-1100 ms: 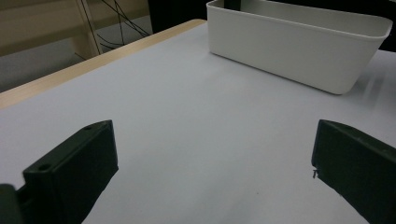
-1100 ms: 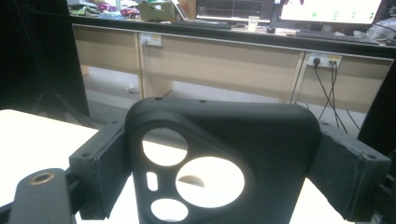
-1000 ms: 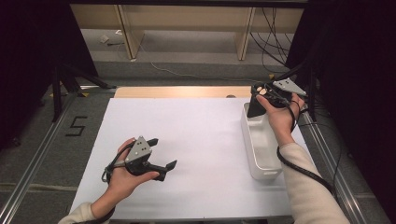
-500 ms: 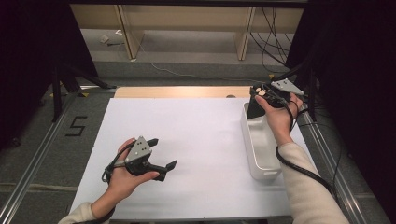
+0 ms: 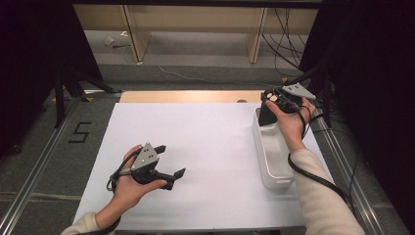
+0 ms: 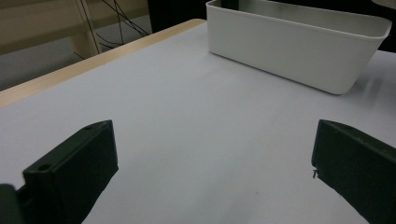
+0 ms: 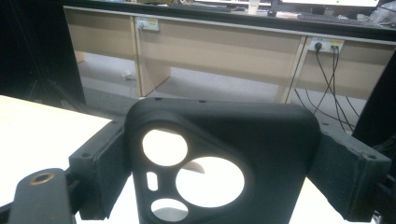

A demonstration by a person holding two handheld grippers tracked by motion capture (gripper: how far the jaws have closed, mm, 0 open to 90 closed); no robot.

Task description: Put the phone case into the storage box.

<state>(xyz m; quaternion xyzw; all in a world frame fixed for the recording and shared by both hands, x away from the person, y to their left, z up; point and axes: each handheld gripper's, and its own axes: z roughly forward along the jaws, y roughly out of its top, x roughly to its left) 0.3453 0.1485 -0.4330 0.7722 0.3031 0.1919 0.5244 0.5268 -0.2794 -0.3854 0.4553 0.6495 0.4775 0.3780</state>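
A black phone case (image 7: 224, 154) with round camera cut-outs is clamped between the jaws of my right gripper (image 7: 219, 158). In the high view that gripper (image 5: 270, 108) holds the phone case (image 5: 266, 116) upright over the far end of a long white bin (image 5: 274, 164) at the table's right side. My left gripper (image 5: 169, 164) rests low over the white table sheet (image 5: 205, 142) at the front left, jaws spread wide apart with nothing between them. Its own view shows the two black fingers (image 6: 74, 163) far apart and the white bin (image 6: 289, 42) beyond.
A wooden strip (image 5: 191, 96) borders the table's far edge. Metal rails (image 5: 39, 166) run along both sides. Desk legs and cables (image 7: 327, 60) stand on the floor beyond the table. A marking like a "5" (image 5: 80, 132) lies on the grey surface at left.
My right gripper has lifted slightly with the phone case over the bin's far end. The left gripper has stayed still.
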